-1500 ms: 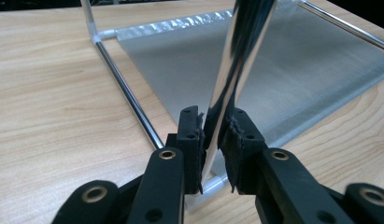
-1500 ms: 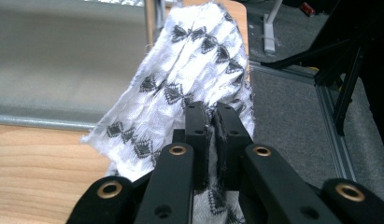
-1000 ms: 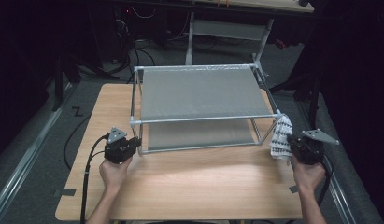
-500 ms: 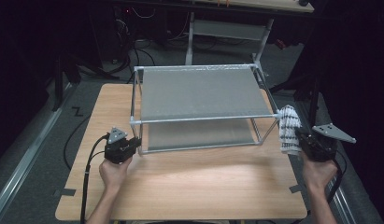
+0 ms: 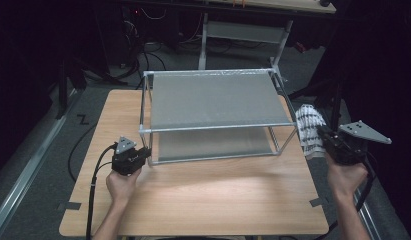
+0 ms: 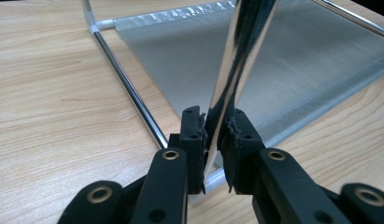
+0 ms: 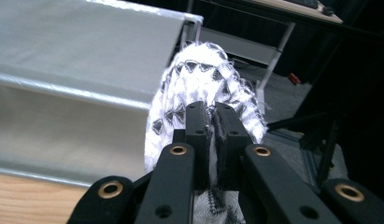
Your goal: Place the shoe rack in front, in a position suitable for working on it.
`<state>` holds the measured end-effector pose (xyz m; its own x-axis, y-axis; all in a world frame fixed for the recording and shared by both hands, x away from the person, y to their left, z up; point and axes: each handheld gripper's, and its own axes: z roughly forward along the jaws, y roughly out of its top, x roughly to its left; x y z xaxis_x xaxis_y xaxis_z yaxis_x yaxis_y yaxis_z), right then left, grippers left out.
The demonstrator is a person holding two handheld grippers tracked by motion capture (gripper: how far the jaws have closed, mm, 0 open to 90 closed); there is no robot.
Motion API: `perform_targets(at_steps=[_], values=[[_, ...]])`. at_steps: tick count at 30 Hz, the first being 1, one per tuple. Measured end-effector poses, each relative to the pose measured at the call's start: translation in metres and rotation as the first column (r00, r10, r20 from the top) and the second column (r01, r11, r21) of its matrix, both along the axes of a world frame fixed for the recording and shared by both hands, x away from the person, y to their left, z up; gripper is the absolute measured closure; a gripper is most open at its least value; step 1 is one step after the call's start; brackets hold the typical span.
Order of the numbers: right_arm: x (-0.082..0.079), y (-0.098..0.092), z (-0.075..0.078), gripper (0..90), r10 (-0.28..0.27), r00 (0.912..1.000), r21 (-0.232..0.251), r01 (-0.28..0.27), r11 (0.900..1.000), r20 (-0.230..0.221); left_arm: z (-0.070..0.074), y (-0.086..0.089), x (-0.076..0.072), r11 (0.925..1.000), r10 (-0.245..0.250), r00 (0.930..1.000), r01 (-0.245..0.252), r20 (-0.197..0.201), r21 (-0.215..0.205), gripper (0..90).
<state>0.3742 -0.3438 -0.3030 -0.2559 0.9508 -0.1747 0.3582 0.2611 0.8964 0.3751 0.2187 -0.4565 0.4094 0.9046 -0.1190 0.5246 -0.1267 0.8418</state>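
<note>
A wooden tabletop (image 5: 203,200) carries a two-tier metal rack (image 5: 213,100) with grey mesh shelves. The left claw (image 5: 145,152) sits low at the rack's front left corner, clenched on the upright chrome leg (image 6: 229,88), which runs between its jaws in the left gripper view. The right claw (image 5: 320,132) hangs off the tabletop's right edge, just beside the rack's right end, clamped on a white cloth with a black pattern (image 7: 203,88) that droops from its jaws.
</note>
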Motion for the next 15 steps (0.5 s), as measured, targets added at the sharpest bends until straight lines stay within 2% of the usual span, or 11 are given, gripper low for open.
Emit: perform_targets(at_steps=[8, 15], values=[[0.011, 0.025, 0.013, 85.9, 0.051, 0.9985, -0.017, -0.050, 0.999, 0.019, 0.000, 0.000, 0.000, 1.0000, -0.001, 1.0000, 0.001, 0.000, -0.002, 79.0], [0.019, 0.042, 0.017, 86.0, 0.088, 0.9959, -0.018, -0.088, 0.996, 0.019, 0.000, 0.000, 0.000, 1.0000, -0.002, 1.0000, 0.002, 0.000, 0.000, 79.0]])
